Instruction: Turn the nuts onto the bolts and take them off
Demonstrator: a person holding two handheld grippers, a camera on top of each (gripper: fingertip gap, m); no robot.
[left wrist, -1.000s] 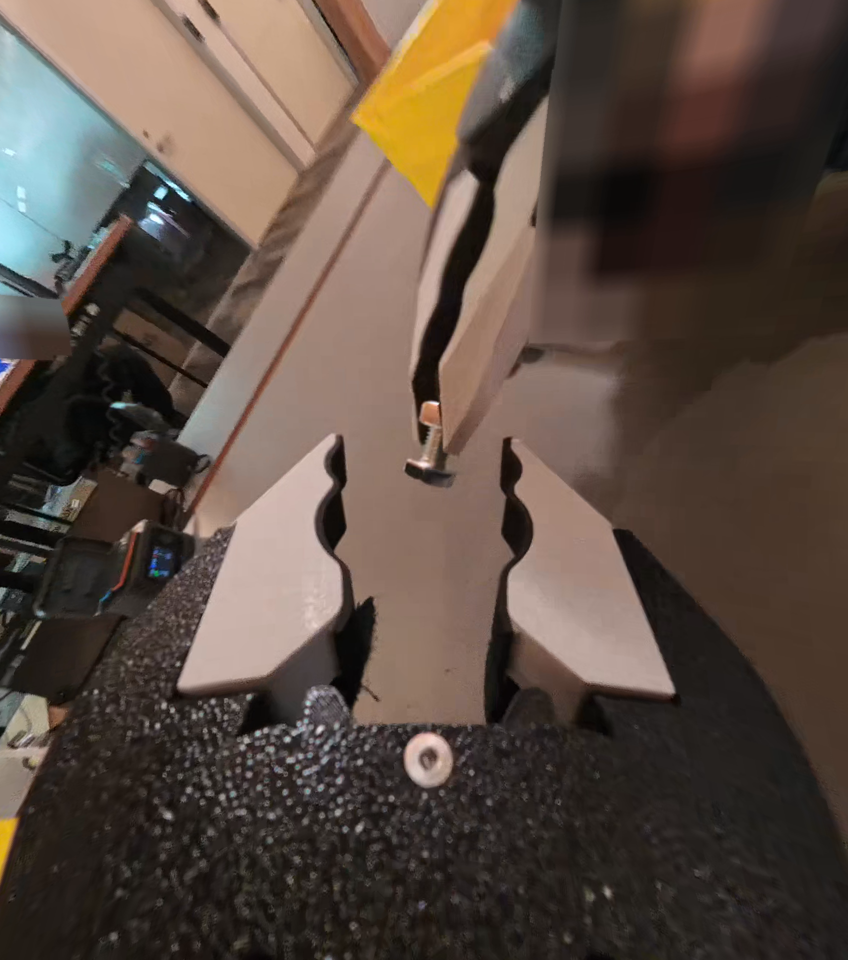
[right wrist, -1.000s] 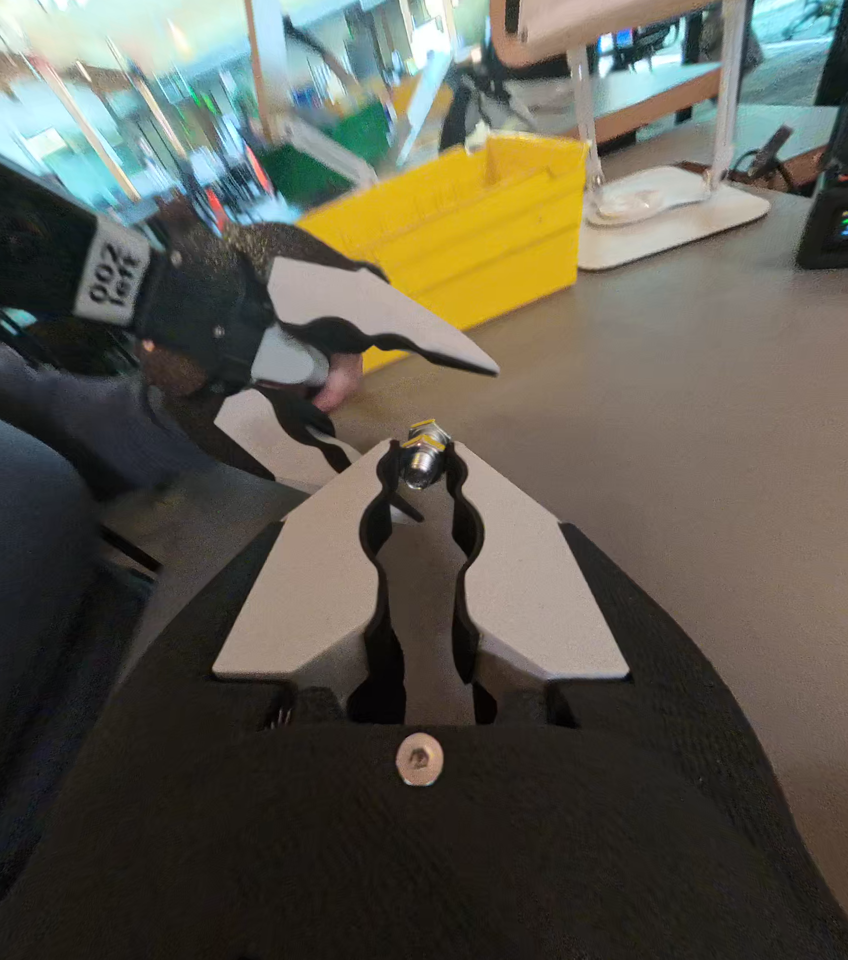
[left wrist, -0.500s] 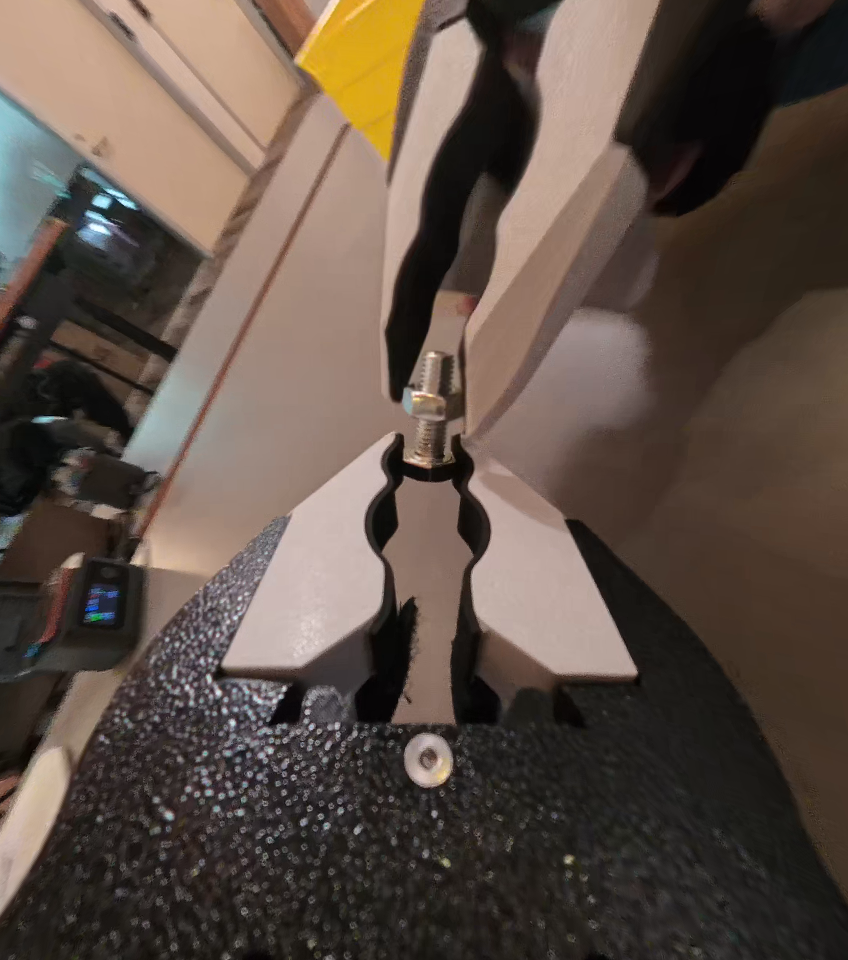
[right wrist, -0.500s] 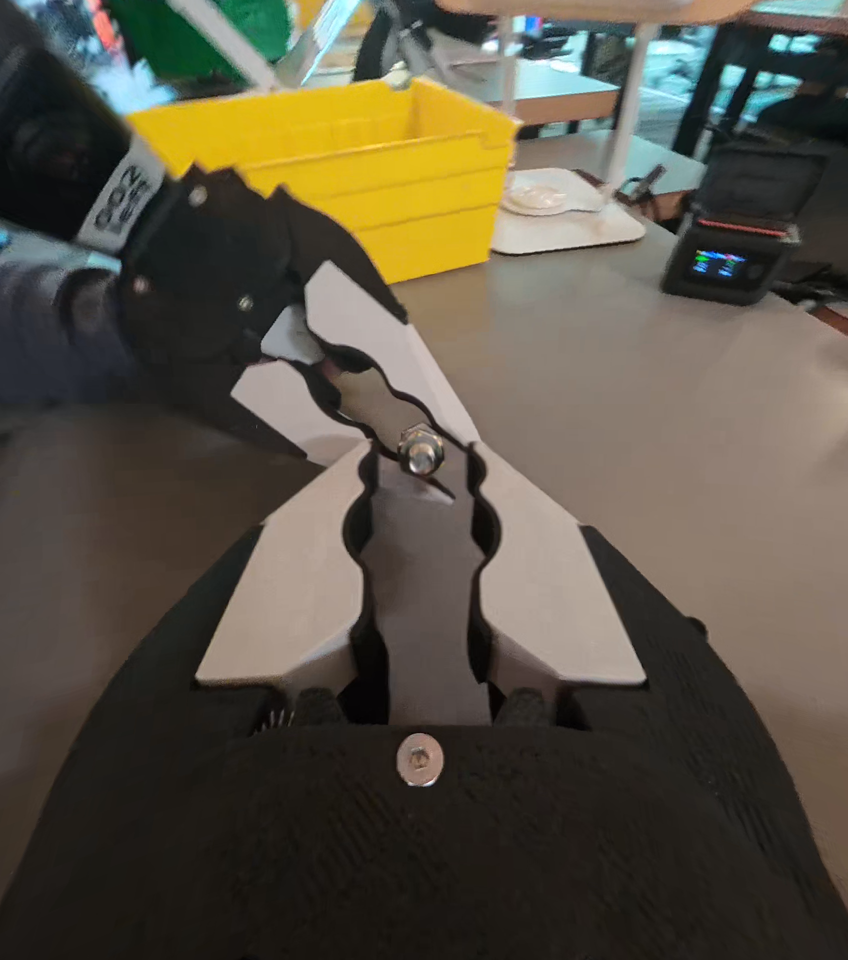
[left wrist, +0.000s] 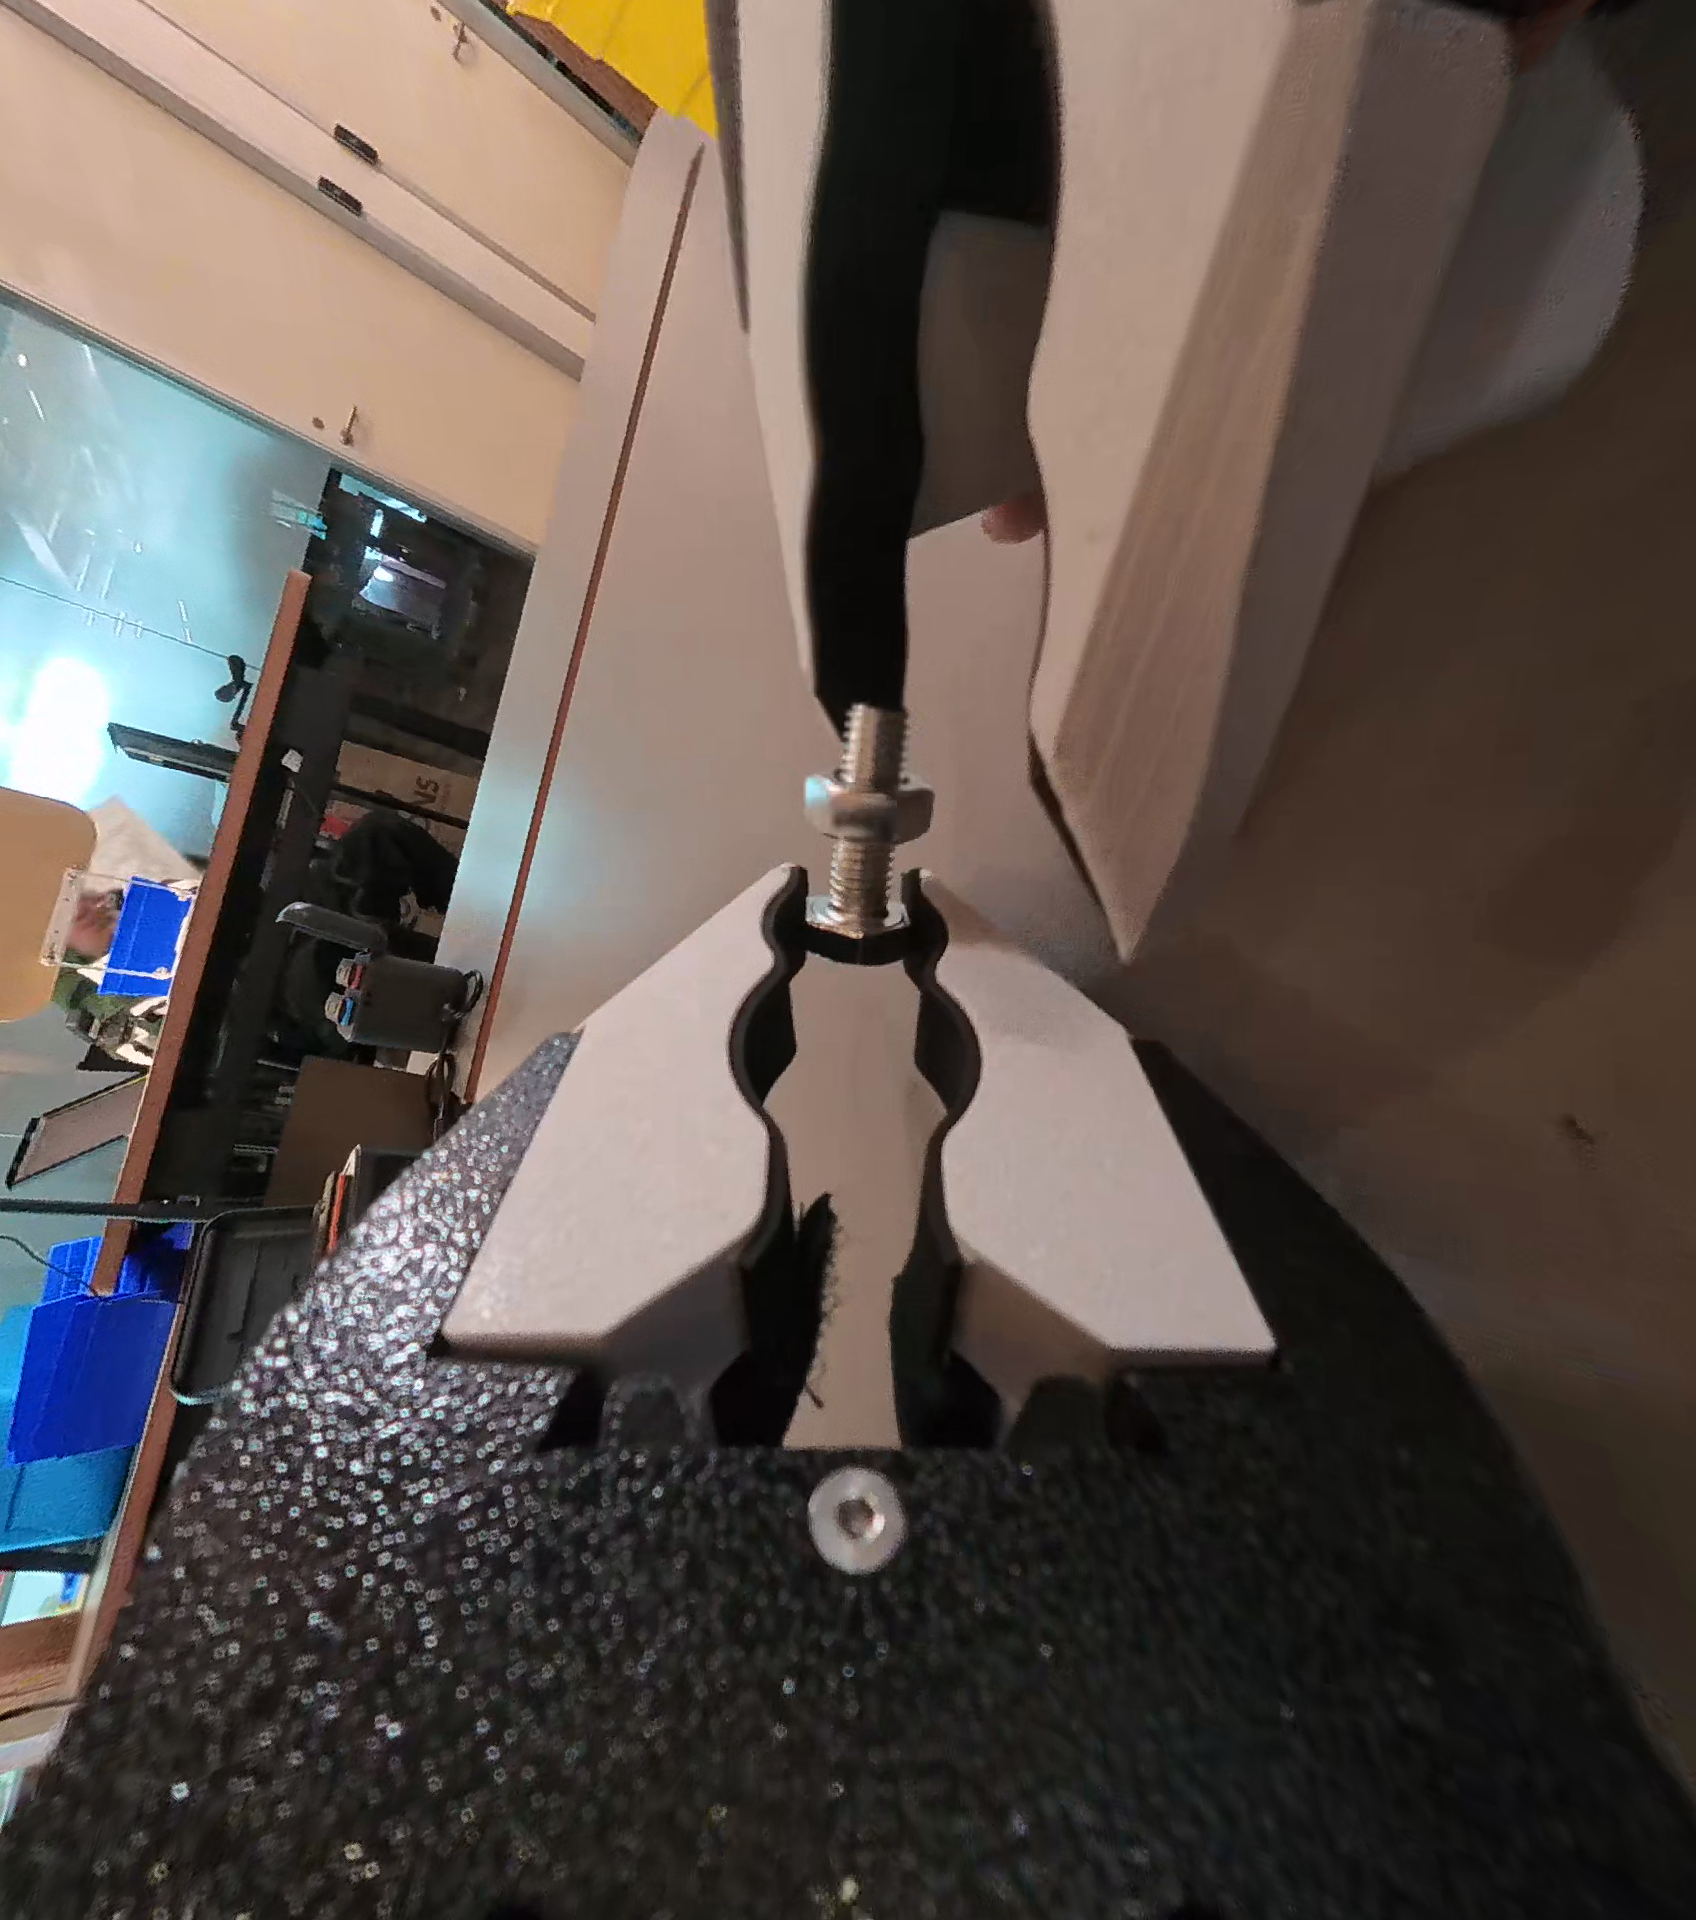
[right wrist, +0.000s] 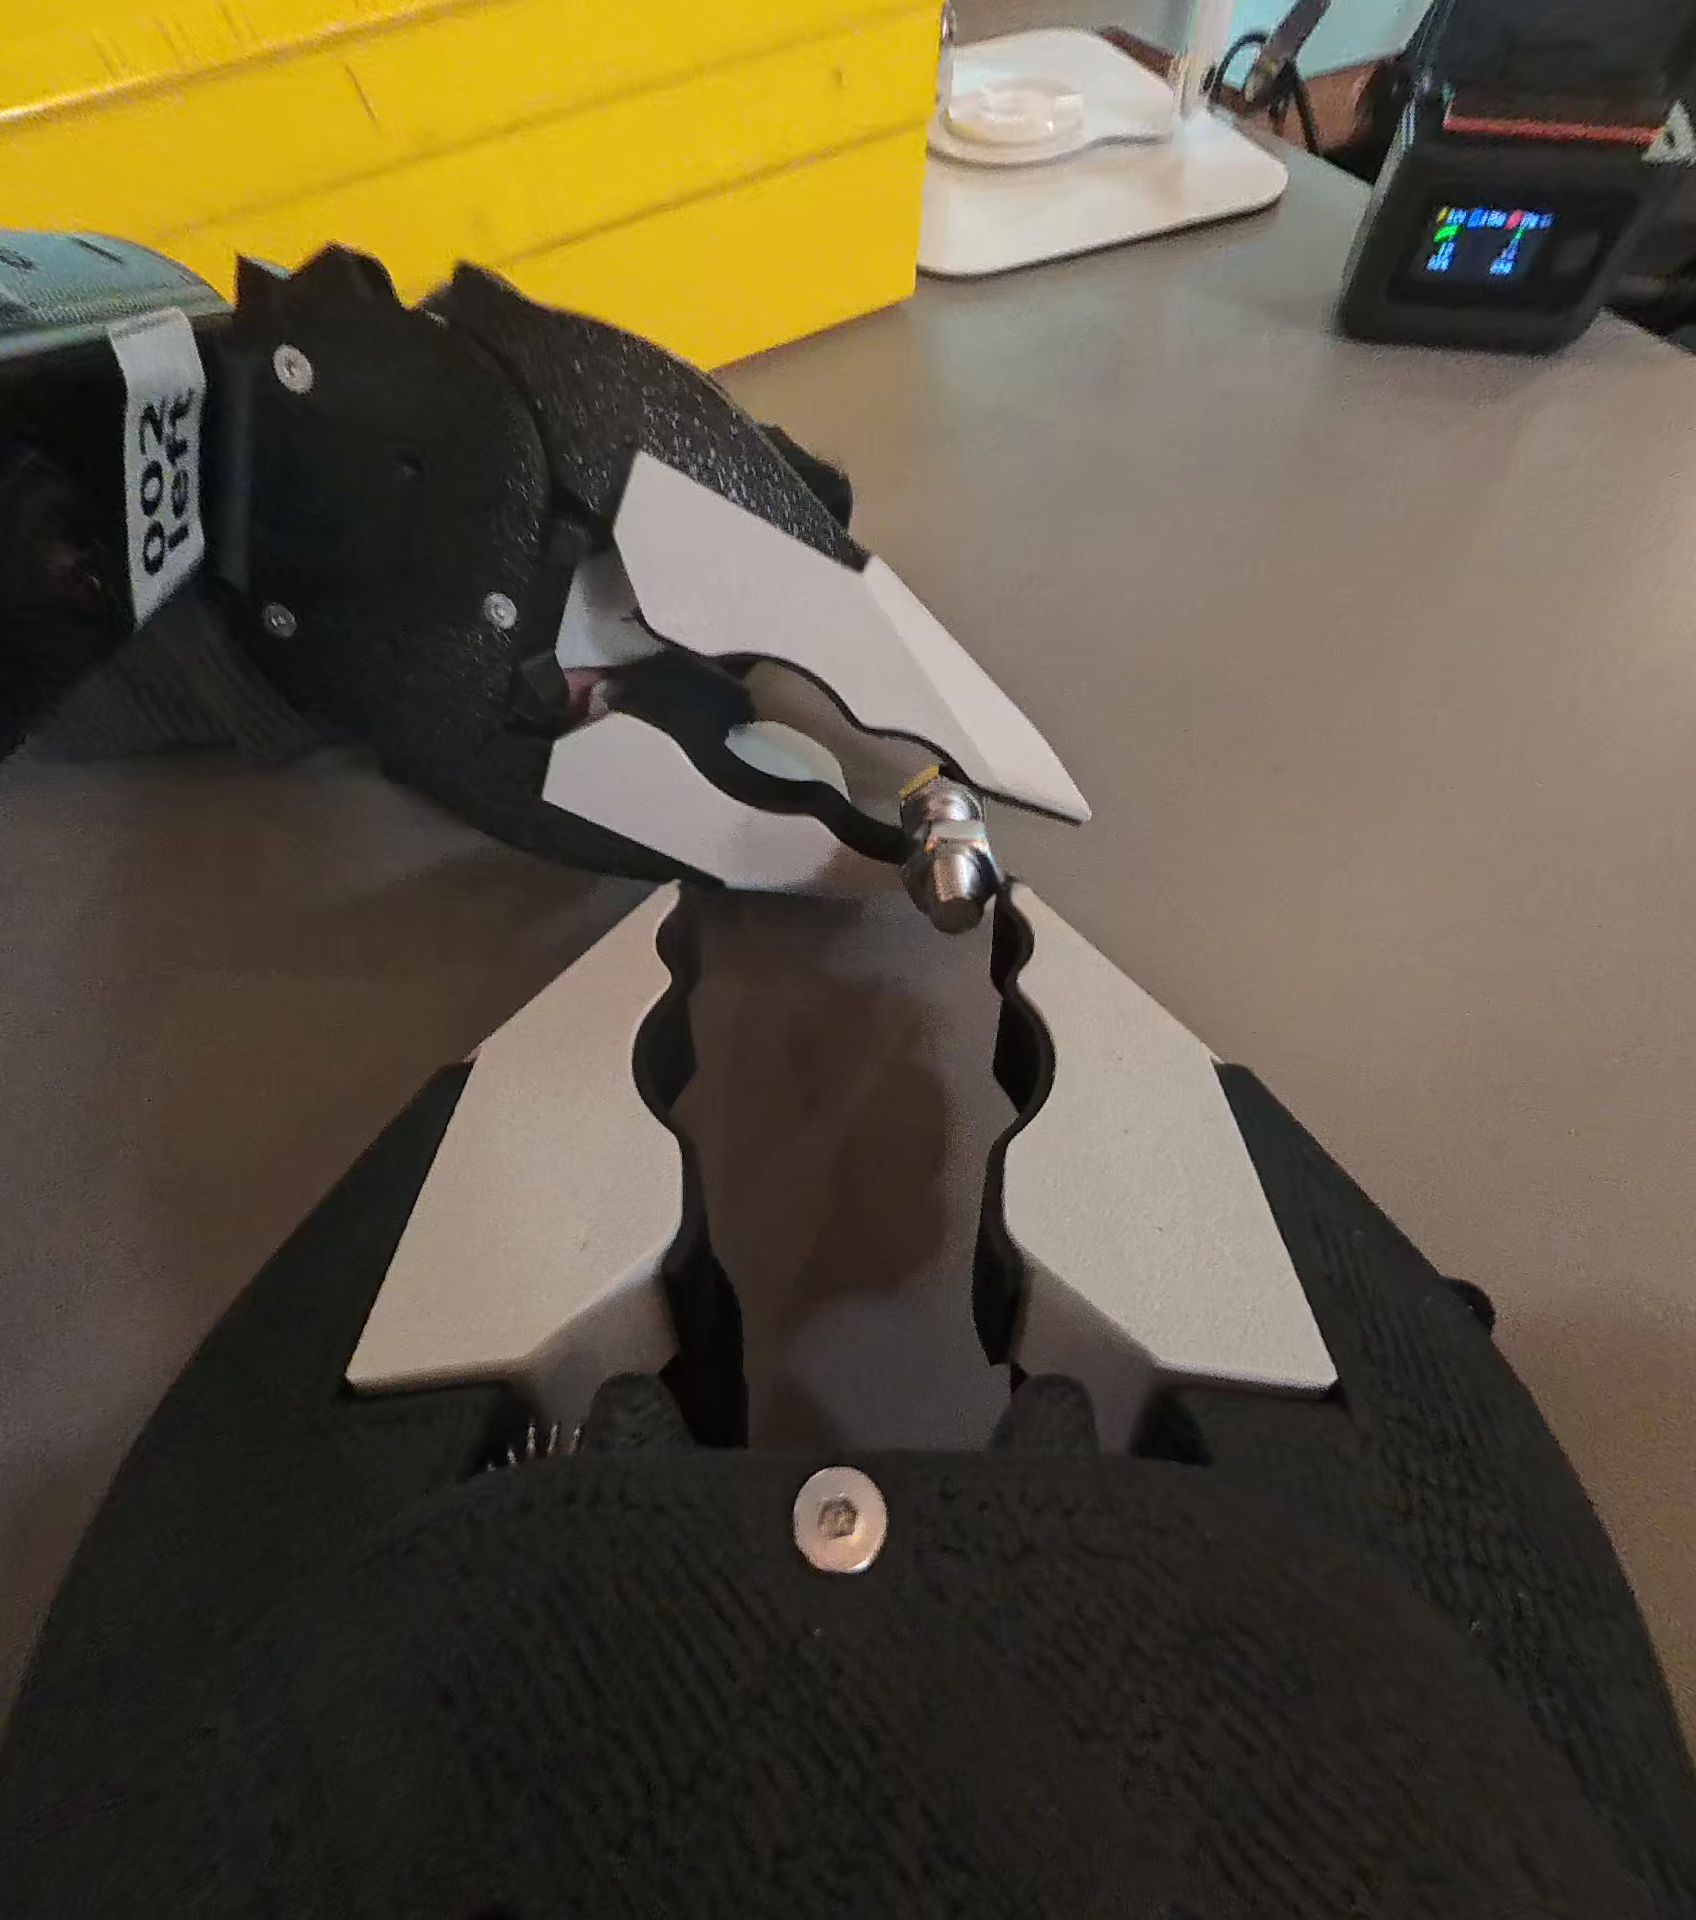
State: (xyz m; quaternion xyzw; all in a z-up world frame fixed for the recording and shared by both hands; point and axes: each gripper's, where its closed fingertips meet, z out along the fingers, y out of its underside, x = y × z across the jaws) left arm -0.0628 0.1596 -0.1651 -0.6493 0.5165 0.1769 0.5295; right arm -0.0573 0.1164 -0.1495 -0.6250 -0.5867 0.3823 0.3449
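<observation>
Since half a second ago the right gripper [right wrist: 839, 899] has spread its fingers, while the left gripper [left wrist: 854, 914] keeps its pinch on the bolt [left wrist: 859, 883].

Left wrist view: the left gripper's tips are pressed together on the bolt's head, the threaded shank pointing away with the nut [left wrist: 867, 808] part-way along it; the right gripper's pale fingers [left wrist: 1187, 499] loom just beyond, one either side of the bolt's far end. Right wrist view: the right gripper stands wide apart, holding nothing, its right fingertip [right wrist: 1020, 914] just beside the bolt's end above the grey bench [right wrist: 1343, 727]; only here do a yellow bin [right wrist: 511, 135] and a small black screen device [right wrist: 1488, 239] show behind.
</observation>
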